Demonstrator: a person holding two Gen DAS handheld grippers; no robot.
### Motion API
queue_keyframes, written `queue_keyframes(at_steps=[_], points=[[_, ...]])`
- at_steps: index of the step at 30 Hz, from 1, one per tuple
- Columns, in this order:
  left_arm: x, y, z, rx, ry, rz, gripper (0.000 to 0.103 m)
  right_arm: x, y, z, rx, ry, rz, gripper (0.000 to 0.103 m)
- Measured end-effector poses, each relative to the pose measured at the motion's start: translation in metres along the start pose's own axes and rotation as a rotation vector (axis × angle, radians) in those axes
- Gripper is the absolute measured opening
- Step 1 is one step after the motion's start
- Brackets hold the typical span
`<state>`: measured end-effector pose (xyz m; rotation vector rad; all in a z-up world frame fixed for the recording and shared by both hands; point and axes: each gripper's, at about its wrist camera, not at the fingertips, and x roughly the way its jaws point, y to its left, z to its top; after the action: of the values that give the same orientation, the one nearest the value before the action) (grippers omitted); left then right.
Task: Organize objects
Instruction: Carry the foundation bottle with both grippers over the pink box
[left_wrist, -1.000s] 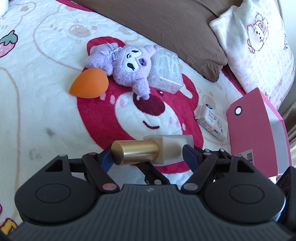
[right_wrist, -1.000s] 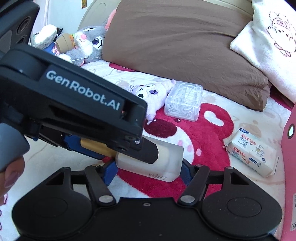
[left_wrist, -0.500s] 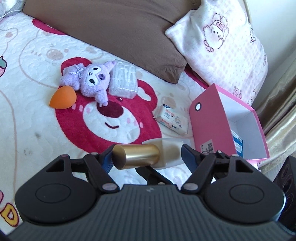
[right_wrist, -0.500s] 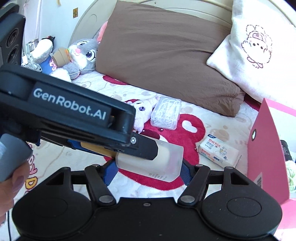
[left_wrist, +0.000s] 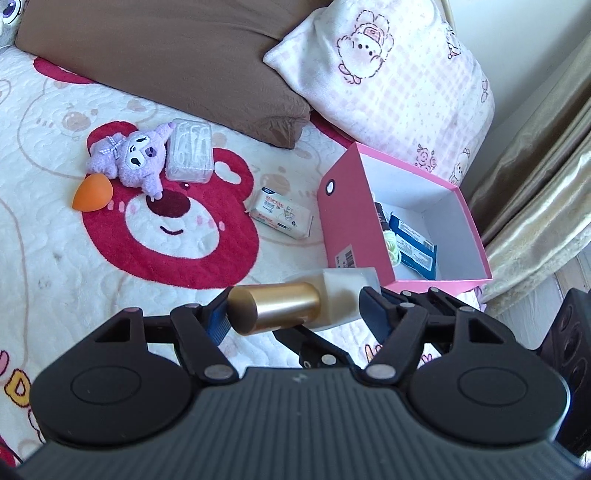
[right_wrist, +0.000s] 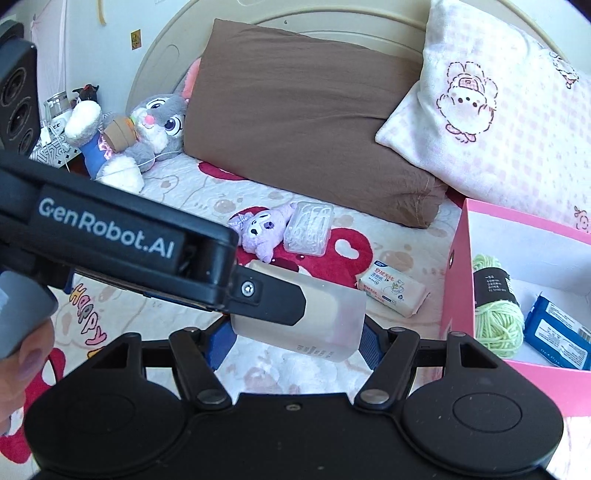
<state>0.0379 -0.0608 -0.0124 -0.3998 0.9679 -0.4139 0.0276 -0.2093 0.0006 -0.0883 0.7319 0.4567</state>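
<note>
Both tools have risen with the bottle (left_wrist: 343, 295) and swung toward the pink box (left_wrist: 351, 221), whose white inside now shows where only its outer wall did a second ago.

Far left of the pink box, on the bed (left_wrist: 55, 258), lies the orange sponge (left_wrist: 92, 192). Next comes the purple plush (left_wrist: 129, 162), then the clear case (left_wrist: 189, 151) touching it. The tissue pack (left_wrist: 282, 216) lies just left of the box. Inside the box are green yarn (right_wrist: 496, 314) and a blue packet (right_wrist: 554, 332).

The bottle is in the air just in front of the box's near-left corner and has not crossed its rim. The left tool (left_wrist: 295, 310) has it lengthwise: one pad is on the gold cap's end, the other looks to meet the frosted base, and its jaws are closing. The right tool (right_wrist: 295, 339) clamps the frosted body crosswise, about two-thirds open, with a pad on each side.

The double grip looks like the main risk. If the left tool squeezes harder along the bottle's length, it could lever the smooth body out of the right tool's pads (frosted plastic probably gives little friction). It could also press on the cap.

If the two hands drift apart, the bottle could twist and fall onto the bed short of the box. A low approach could catch the box's near wall, and the box may tip or slide on the soft bedding. A drop from too high could land on the yarn and roll.
</note>
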Motion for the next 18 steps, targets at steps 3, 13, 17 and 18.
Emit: queue_keyframes(at_steps=[3,13,17,18], points=[[-0.006,-0.009,-0.001,0.011,0.012,-0.005,0.068,-0.007,-0.005,0.003,0.032,0.021,0.003,0.072],[-0.005,-0.044,0.0,0.04,0.05,-0.068,0.068,-0.039,-0.026,0.003,0.063,-0.005,-0.029,0.072],[0.004,-0.066,0.005,0.056,0.052,-0.092,0.068,-0.051,-0.043,0.004,0.073,-0.025,-0.06,0.072],[0.006,-0.072,0.007,0.057,0.048,-0.096,0.068,-0.054,-0.047,0.005,0.078,-0.034,-0.069,0.072]])
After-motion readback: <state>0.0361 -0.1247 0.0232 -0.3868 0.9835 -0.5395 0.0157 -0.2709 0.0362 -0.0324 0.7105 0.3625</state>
